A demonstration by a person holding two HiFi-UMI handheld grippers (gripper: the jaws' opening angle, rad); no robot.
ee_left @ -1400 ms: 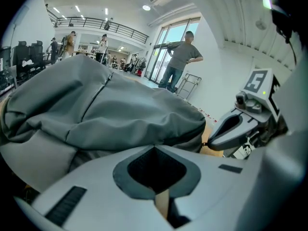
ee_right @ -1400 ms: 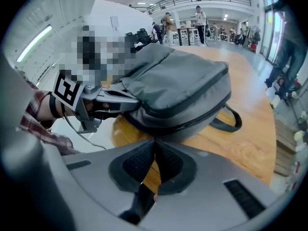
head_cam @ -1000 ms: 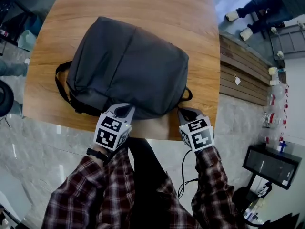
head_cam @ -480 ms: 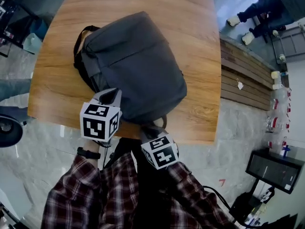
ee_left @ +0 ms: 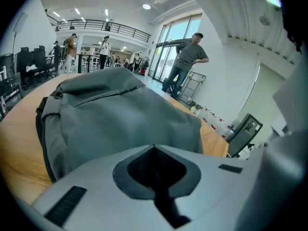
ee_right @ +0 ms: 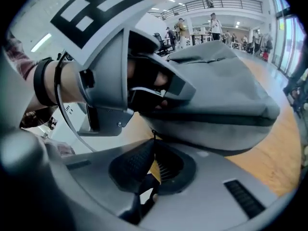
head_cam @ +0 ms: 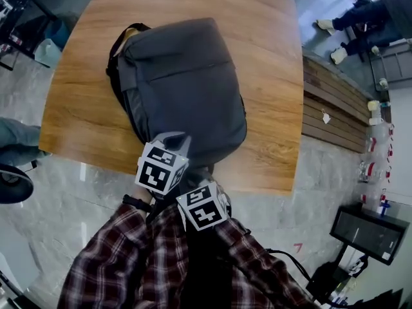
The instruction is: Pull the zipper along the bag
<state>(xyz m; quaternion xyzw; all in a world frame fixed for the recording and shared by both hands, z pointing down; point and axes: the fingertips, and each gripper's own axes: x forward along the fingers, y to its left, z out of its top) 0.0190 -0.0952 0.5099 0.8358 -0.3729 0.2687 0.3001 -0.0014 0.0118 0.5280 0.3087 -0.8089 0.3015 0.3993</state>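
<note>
**Item:** bag (head_cam: 183, 82), dark grey backpack. Lies flat on the wooden bench (head_cam: 270, 63). Its long axis runs from the near edge, by the person, away and to the left. The carry handle (head_cam: 125, 34) is at the far end.

**Left gripper** (ee_left: 154, 147): fingers together, nothing plainly between them. The tips are set against the bag's near end. Whether they pinch any fabric cannot be told.

**Right gripper** (ee_right: 153, 139): fingers together at the tip, under the bag's near end. A thin dark strand, judged to be the zipper pull (ee_right: 153, 134), runs from them up to the bag.

**Zipper line** (ee_right: 216, 120): dark band along the bag's side. It leads away from the right fingers toward the far end.

**Governing relation:** both grippers crowd the near end, just beside each other, with the whole bag lying ahead of them. The right gripper is the nearer to the pull. Travel would probably follow the band, away from the person, with the left gripper bracing the near end.

**Risk, as judged:** the bag may slide on the bench if it is not braced.
</note>
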